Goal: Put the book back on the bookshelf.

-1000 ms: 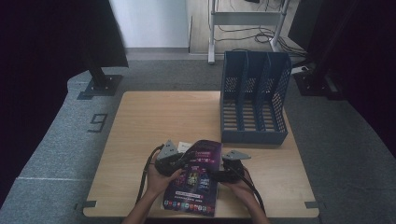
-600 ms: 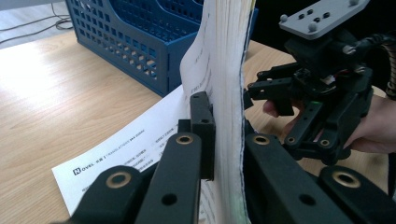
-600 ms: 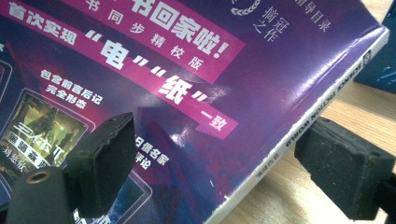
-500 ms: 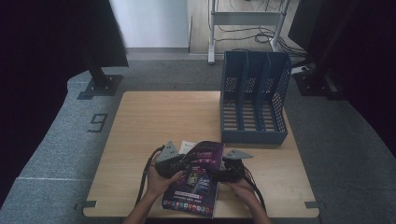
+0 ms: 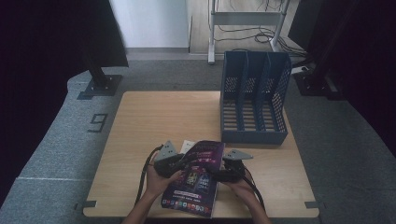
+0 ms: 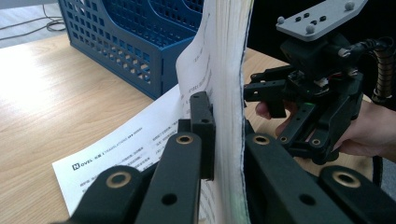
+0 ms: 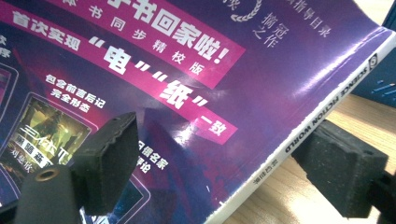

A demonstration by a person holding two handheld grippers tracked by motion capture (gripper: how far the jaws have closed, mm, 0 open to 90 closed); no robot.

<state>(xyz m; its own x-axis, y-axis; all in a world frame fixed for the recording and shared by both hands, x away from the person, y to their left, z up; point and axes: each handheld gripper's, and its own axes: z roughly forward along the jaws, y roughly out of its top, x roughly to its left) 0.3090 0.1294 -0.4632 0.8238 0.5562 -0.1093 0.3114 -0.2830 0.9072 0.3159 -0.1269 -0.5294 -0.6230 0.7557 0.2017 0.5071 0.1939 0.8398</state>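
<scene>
Left tongs (image 6: pixel 219 140) of mine are clamped tight on the magazine's page edge, the purple magazine (image 5: pixel 196 179) raised on edge at the near side of the desk (image 5: pixel 154 116). Right tongs (image 7: pixel 229 163) straddle its spine, pads apart and not pressing. One white sheet (image 6: pixel 121 154) lies flat beneath. Blue file rack (image 5: pixel 254 102) stands at the far right.

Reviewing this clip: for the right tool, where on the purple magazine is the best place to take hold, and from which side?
Probably the spine edge, approached from the magazine's right. There the pages are bound into one stiff strip, so the right tool's jaws, standing open either side of it, would bite firmly. The left tool is shut on the loose page edges opposite, which bend.
</scene>
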